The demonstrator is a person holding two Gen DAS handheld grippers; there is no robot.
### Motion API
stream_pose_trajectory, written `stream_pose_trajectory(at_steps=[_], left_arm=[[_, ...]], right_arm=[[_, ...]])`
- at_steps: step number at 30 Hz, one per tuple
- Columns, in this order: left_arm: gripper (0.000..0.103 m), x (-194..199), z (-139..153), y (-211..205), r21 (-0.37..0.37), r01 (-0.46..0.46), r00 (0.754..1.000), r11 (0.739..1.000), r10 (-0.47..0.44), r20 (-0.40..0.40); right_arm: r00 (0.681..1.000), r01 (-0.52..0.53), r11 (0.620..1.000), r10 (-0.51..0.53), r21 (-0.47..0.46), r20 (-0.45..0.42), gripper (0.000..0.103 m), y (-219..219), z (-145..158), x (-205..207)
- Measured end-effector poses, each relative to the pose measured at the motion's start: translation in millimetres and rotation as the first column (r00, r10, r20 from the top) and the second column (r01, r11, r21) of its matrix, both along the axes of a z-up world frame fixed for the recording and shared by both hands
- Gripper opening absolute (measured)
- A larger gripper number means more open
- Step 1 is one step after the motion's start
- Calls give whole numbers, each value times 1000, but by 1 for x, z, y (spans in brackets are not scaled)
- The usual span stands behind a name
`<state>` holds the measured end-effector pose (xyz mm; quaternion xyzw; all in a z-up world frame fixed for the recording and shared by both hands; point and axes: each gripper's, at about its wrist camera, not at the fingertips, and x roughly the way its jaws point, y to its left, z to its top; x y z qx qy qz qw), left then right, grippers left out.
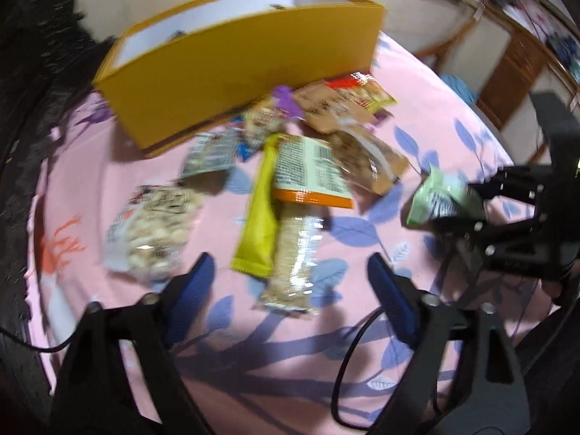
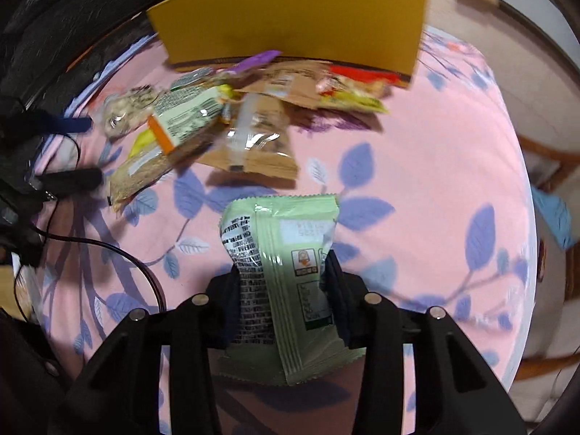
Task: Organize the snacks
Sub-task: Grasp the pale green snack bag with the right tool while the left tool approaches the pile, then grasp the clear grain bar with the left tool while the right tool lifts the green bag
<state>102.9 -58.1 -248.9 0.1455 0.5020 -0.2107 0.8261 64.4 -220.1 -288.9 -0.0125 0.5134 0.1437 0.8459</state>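
Pinching a pale green snack packet across its middle, the right gripper held it clear of the pink tablecloth. Left gripper hung wide open and empty over the grain bar. Yellow box stood behind the snack pile. Advice: carry the packet high over the box wall, then release inside.

A tall yellow cardboard box is set at the far edge of the round table with the pink leaf-print cloth. A pile of assorted snack packets is spread directly before the box toward the table's middle. A clear bag of pale puffed snacks lies apart at the pile's left. A pale green foil packet is held above the near-right part of the table, clear of the pile.
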Motion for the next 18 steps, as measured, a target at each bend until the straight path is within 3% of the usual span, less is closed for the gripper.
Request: stream_pose_trajectory(at_steps=[4,11,14,18], left_arm=[[52,11,-18,-7,-26,16,997,1000,-18,-70],[45,27,-25,-12,-44,24,994,999,-28,-107],[35,36,-35,-17,-37,25,989,999,-30,-146],[30,42,-40,-18,-26,24,989,999,-27,-147]], right_arm=[[1000,15,1000,-15,-5,8,46,-1,1,-2],[1000,28,1000,-28,9,6,47,-2,0,-2],[1000,27,1000,-27,11,8,49,-3,0,-3],[1000,26,1000,-26,10,14,50,-2,-1,-2]])
